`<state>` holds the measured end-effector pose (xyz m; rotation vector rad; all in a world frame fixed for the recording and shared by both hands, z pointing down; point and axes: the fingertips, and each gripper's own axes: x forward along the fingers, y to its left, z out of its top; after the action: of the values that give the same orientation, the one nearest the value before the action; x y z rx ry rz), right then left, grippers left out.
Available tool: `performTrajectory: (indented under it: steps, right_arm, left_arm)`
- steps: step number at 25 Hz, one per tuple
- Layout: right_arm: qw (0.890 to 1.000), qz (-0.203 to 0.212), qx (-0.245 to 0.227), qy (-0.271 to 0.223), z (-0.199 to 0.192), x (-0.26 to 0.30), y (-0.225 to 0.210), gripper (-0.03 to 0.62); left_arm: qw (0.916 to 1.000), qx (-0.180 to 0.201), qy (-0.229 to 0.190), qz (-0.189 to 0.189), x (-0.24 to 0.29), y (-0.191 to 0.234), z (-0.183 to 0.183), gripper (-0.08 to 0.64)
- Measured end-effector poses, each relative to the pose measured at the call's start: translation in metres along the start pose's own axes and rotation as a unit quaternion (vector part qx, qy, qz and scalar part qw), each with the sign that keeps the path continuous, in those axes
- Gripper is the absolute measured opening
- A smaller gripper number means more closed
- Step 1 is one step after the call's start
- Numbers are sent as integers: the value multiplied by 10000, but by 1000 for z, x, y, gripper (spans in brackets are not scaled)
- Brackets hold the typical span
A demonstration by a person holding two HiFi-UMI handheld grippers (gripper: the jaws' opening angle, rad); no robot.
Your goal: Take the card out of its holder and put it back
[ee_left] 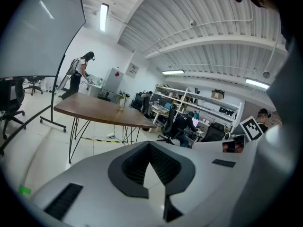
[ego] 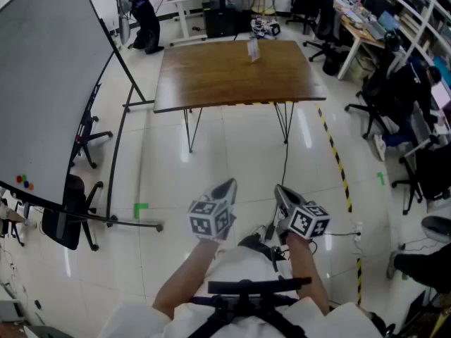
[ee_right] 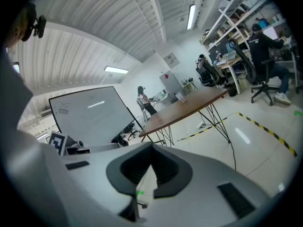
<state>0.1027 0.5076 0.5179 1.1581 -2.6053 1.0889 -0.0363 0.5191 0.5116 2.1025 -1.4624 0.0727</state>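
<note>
A small clear card holder (ego: 253, 49) stands upright near the far edge of the brown wooden table (ego: 211, 83), several steps ahead of me. It shows small in the left gripper view (ee_left: 121, 103) and in the right gripper view (ee_right: 180, 97). I cannot make out the card in it. Both grippers are held close to my body over the floor, far from the table. My left gripper (ego: 224, 189) is shut with nothing in it, its tips meeting (ee_left: 149, 144). My right gripper (ego: 285, 194) is likewise shut and empty (ee_right: 152, 148).
A large whiteboard on a wheeled stand (ego: 42, 83) fills the left. Yellow-black tape (ego: 337, 160) and a cable (ego: 285, 167) run over the glossy floor below the table. Office chairs and desks (ego: 394, 83) crowd the right. A person (ego: 144, 20) stands at the back left.
</note>
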Motion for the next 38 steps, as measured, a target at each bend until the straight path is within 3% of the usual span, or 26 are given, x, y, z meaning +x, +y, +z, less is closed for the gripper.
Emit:
performTrajectory:
  steps: [29,38]
  right_arm:
    - [9987,396,166,264,59,58,-88,0]
    - [9967,356,431,587,45,94,-104,0]
  left_arm:
    - [9994,10,-14,335,107,-3,25,3]
    - [9984,-216,96,505,128,36,32,3]
